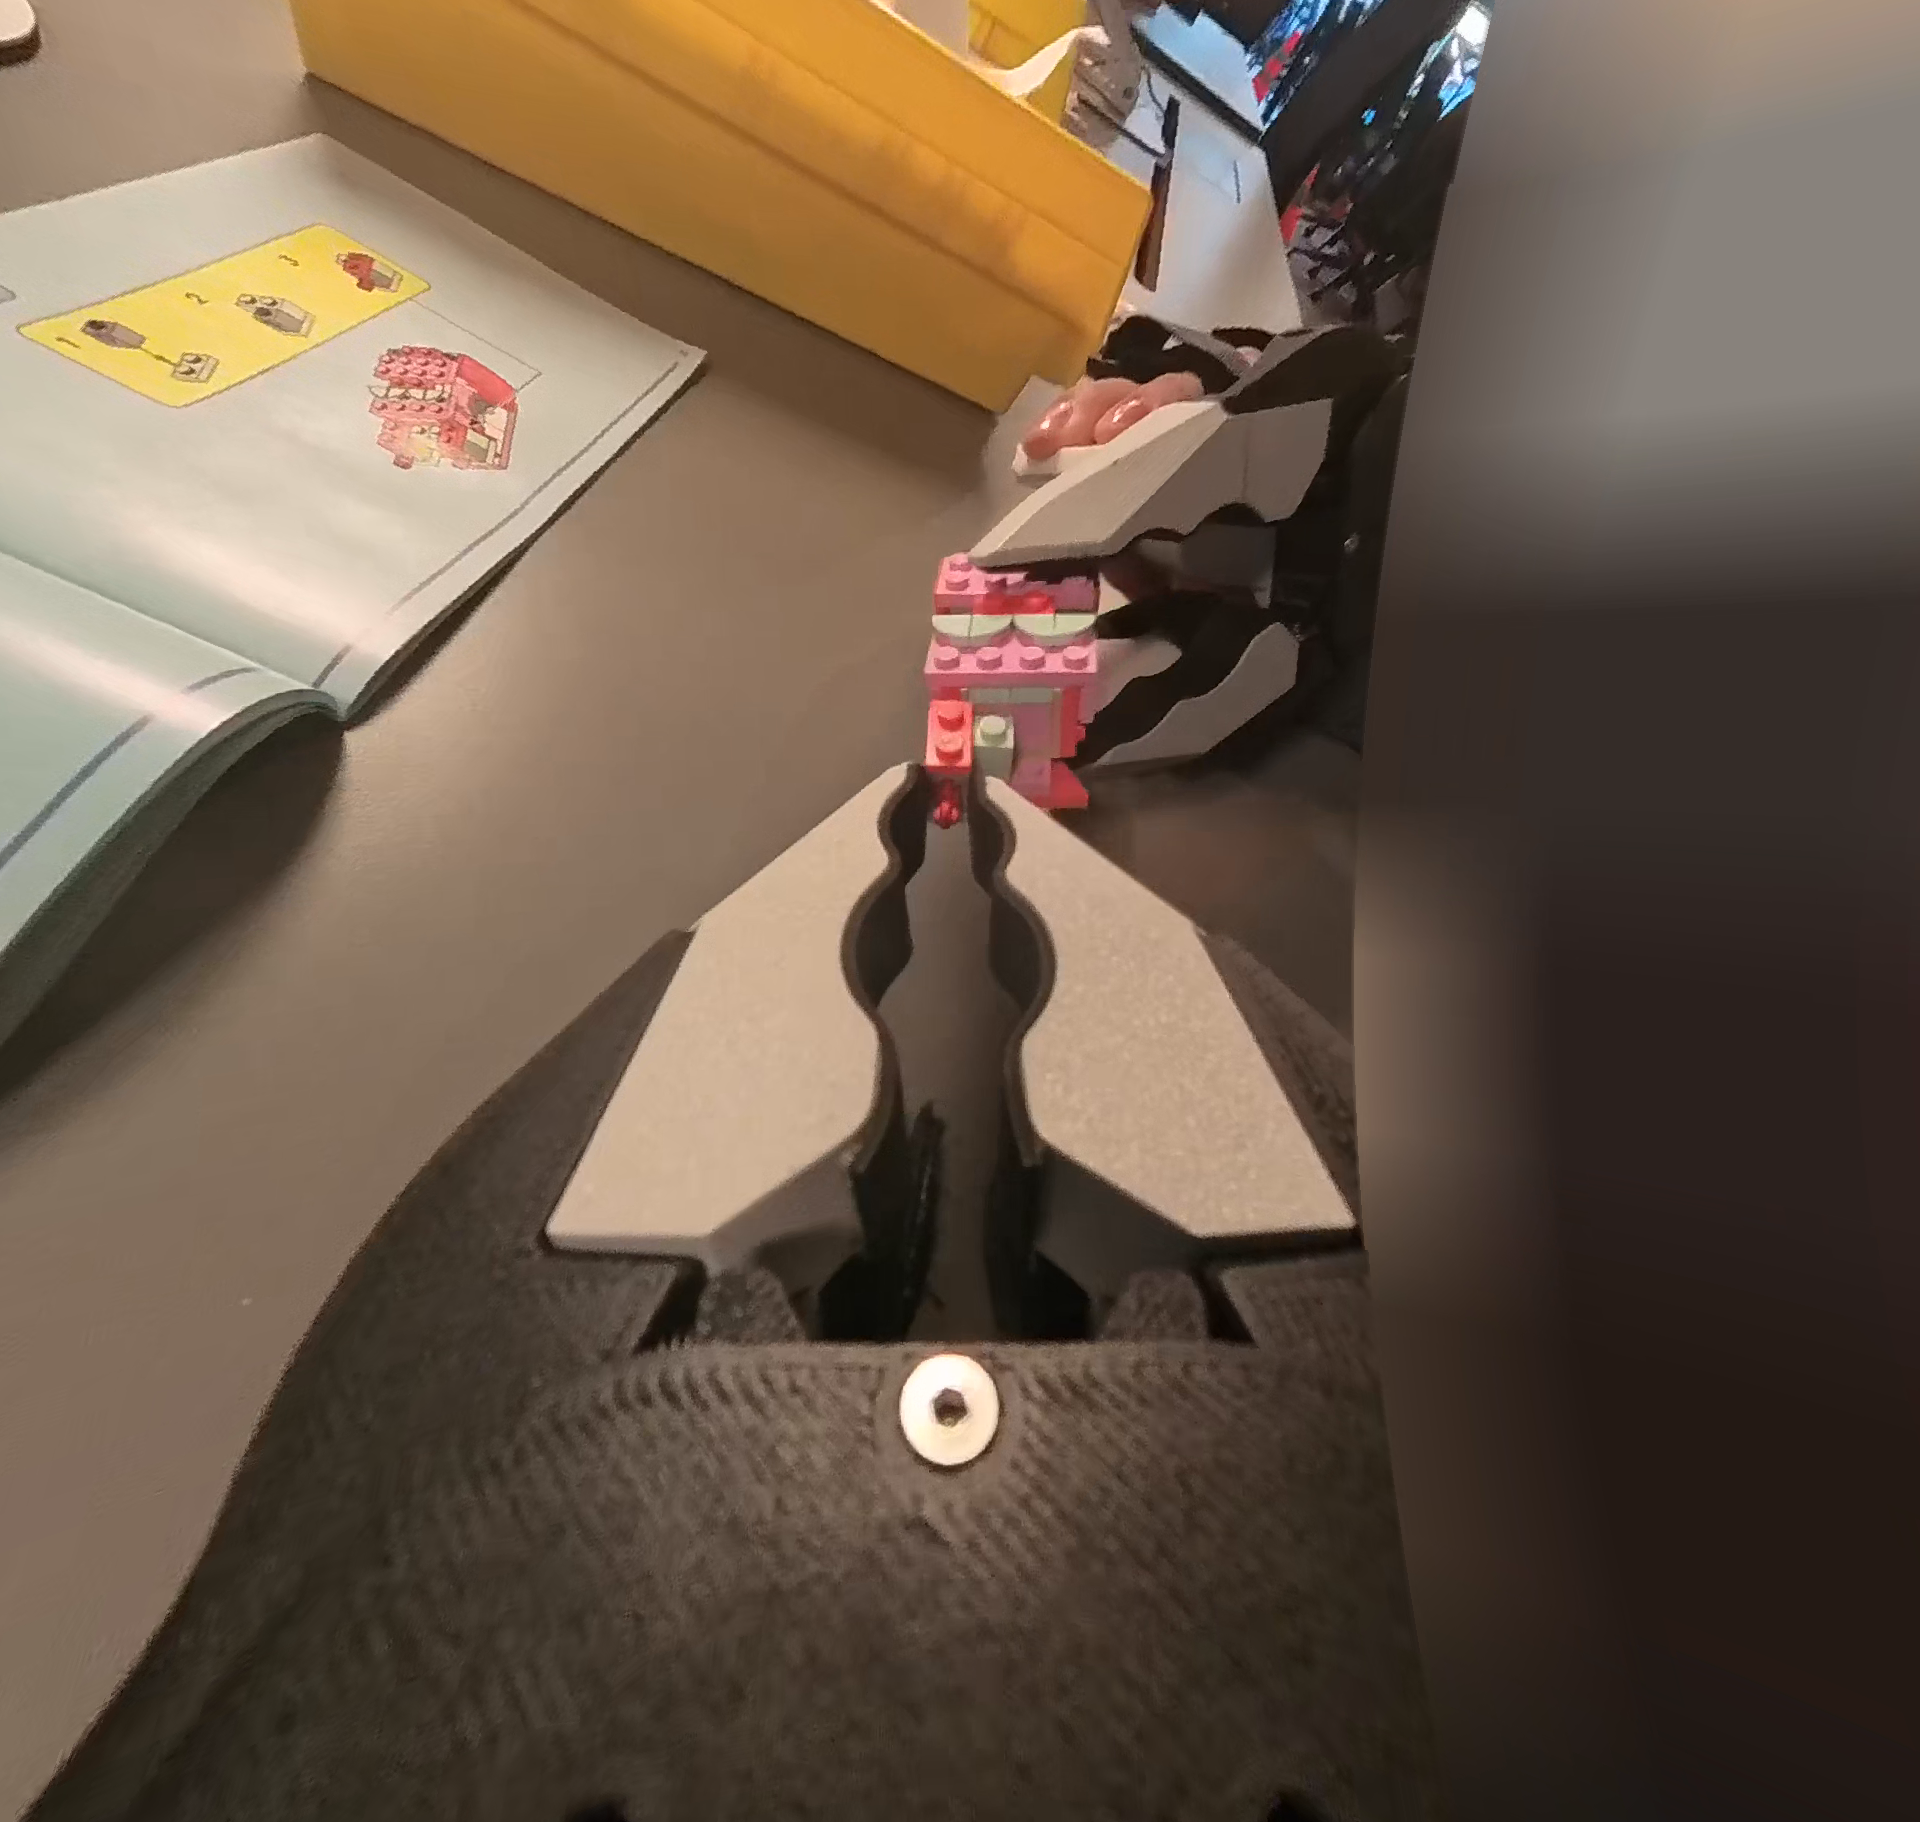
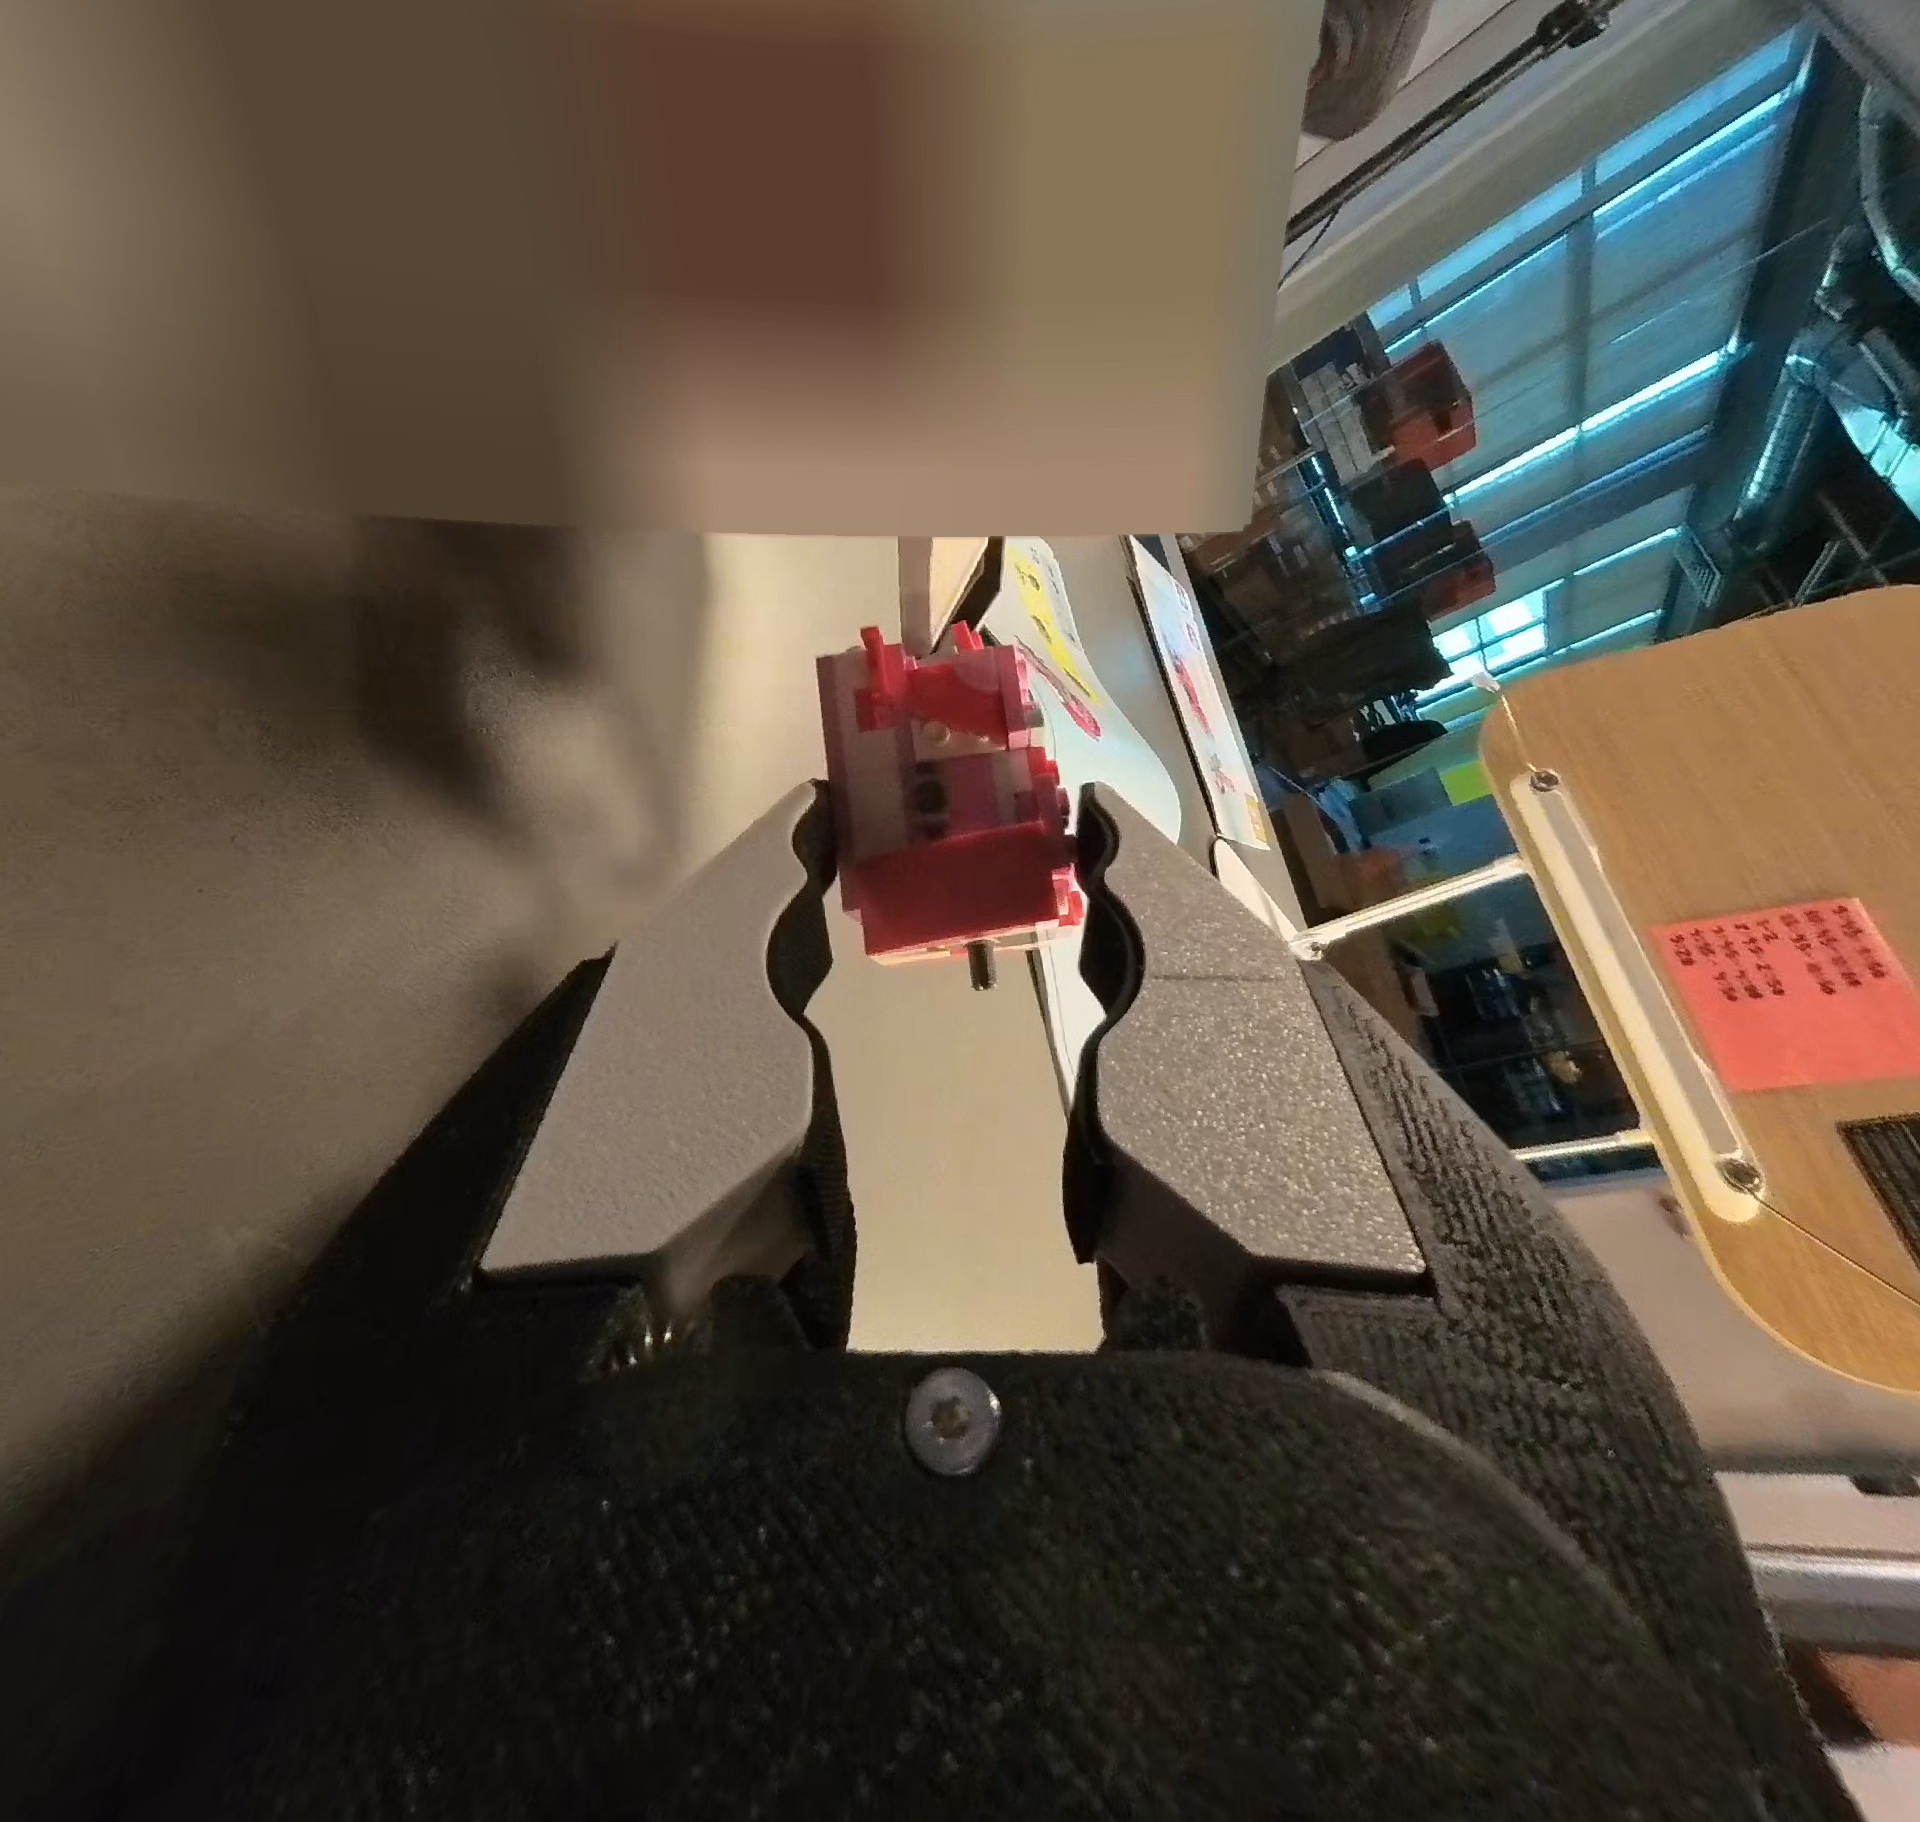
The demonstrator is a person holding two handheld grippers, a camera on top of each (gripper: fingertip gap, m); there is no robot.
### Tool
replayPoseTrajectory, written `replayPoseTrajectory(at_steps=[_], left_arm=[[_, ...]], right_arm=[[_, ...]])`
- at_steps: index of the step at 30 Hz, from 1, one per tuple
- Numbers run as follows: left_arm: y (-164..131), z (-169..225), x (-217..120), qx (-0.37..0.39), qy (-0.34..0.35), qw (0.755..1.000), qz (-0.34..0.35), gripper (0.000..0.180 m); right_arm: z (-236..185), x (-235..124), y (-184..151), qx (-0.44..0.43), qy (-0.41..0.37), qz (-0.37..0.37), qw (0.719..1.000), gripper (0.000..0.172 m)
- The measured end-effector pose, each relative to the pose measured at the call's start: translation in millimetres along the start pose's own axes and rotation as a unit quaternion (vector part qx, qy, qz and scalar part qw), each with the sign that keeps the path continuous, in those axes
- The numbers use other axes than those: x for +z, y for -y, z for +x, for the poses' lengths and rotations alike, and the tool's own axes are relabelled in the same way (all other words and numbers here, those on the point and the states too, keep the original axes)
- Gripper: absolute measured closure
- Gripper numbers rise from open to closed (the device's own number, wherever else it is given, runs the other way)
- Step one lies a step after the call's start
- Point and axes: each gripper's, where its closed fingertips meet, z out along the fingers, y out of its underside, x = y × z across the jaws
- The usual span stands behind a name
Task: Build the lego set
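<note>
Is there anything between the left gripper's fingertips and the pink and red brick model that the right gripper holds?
Nothing visible. The left gripper, nearly closed on a small red brick piece, sits right at the near face of the pink and red brick model, which the right gripper clamps above the dark grey table.

I'm in what looks like an open office or lab workspace, not a home. I'm working at a dark grey table with an open brick-building instruction booklet near its left edge and a yellow storage bin toward the far edge. Beyond the table: tall glazed windows, stacked shelving with boxes, exposed ducting overhead, and a light wood panel carrying a pink sticker.
</note>
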Motion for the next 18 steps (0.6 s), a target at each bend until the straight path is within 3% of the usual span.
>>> replayPoseTrajectory(at_steps=[9, 18], left_arm=[[-5.4, -3.1, 0.9, 0.045, 0.039, 0.998, -0.029, 0.174], [-15.7, -6.0, -0.1, 0.035, 0.052, 0.996, -0.069, 0.174]], right_arm=[[-4.9, 2.0, -2.4, -0.002, 0.013, -0.009, 1.0, 0.127], [-13.0, 5.8, -2.5, -0.119, -0.004, -0.036, 0.992, 0.127]])
